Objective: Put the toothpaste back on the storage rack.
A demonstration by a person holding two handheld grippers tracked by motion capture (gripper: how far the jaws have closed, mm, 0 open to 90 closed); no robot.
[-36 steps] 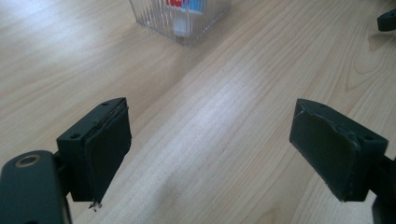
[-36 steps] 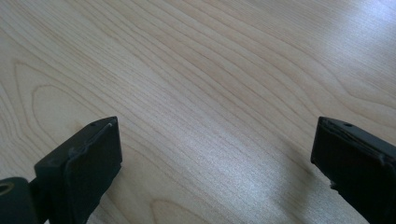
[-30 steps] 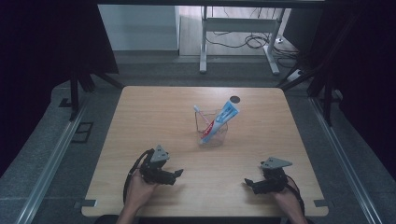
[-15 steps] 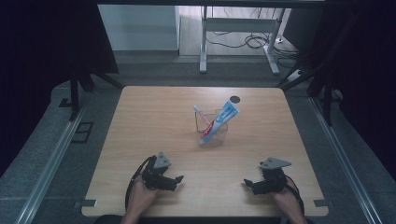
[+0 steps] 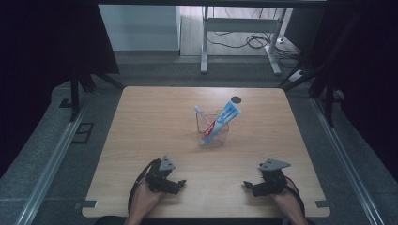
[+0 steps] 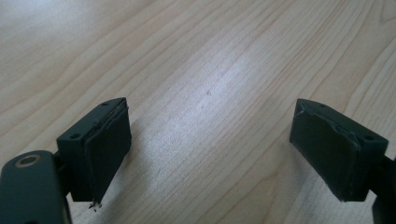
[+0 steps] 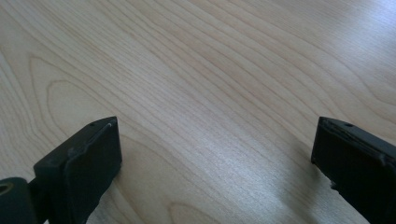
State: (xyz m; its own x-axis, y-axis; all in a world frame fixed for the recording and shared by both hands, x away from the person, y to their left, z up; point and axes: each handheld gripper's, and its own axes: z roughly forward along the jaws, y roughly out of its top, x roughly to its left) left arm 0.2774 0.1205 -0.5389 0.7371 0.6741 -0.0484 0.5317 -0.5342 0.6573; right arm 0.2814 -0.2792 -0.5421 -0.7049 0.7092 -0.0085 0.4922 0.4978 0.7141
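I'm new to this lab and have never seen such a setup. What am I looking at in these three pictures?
A person sits at a wooden table, holding a hand-held gripper in each hand: the left hand-held gripper and the right hand-held gripper. The high view looks down from above. The other two come from cameras riding on each gripper, looking along its black jaws at bare wood. Both stand open, holding nothing. Mid-table, a clear cup holds a toothpaste tube and a toothbrush.

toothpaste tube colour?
The toothpaste tube is mostly blue and white, with red near its lower end. It shows best in the high view.
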